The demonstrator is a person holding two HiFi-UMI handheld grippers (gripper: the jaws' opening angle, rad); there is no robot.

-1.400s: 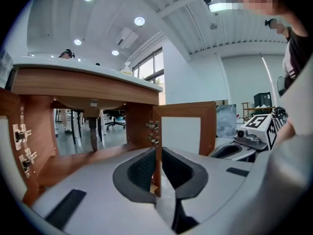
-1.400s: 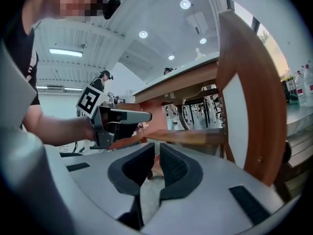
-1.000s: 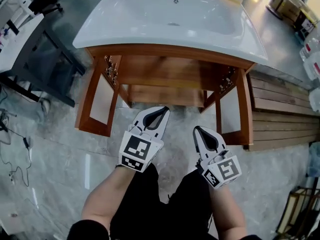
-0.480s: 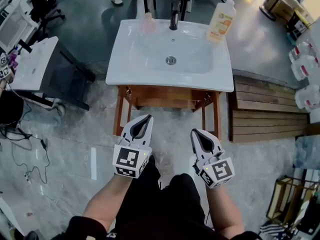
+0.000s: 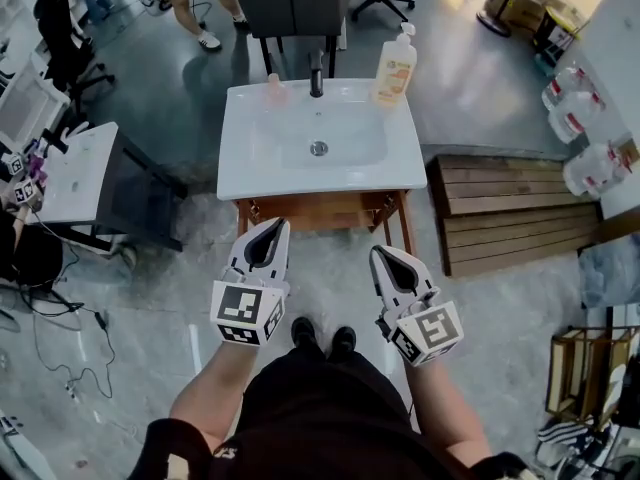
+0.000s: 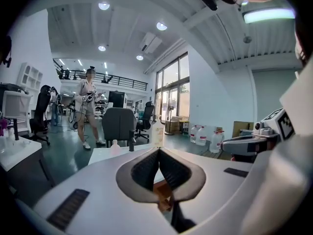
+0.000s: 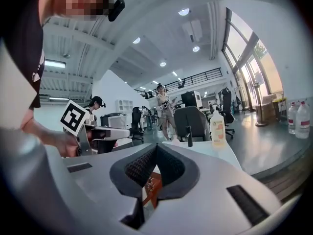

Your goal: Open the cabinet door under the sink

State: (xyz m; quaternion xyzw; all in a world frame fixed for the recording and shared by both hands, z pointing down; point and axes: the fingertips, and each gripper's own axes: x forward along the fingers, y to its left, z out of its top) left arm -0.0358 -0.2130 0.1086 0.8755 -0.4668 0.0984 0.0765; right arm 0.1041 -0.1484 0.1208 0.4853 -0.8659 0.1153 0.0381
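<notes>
- White sink (image 5: 250, 168) stood straight ahead of us. The wooden cabinet (image 5: 320, 211) beneath it showed only as a thin brown strip under the front rim, well apart from both tools.
- Its door leaves (image 5: 243, 220) seemed to stand swung out at each side, though from so high up we could not be sure. We judged the opening done or nearly so, and checking it would call for crouching low first.
- Both the left gripper (image 5: 274, 226) and the right gripper (image 5: 379, 254) hung side by side over the floor (image 5: 150, 298), pointed toward the cabinet and touching nothing.
- Jaws on both were closed with nothing between them. For any further pull, we judged they should part before reaching a door edge, close on it, then follow the hinge's arc.
</notes>
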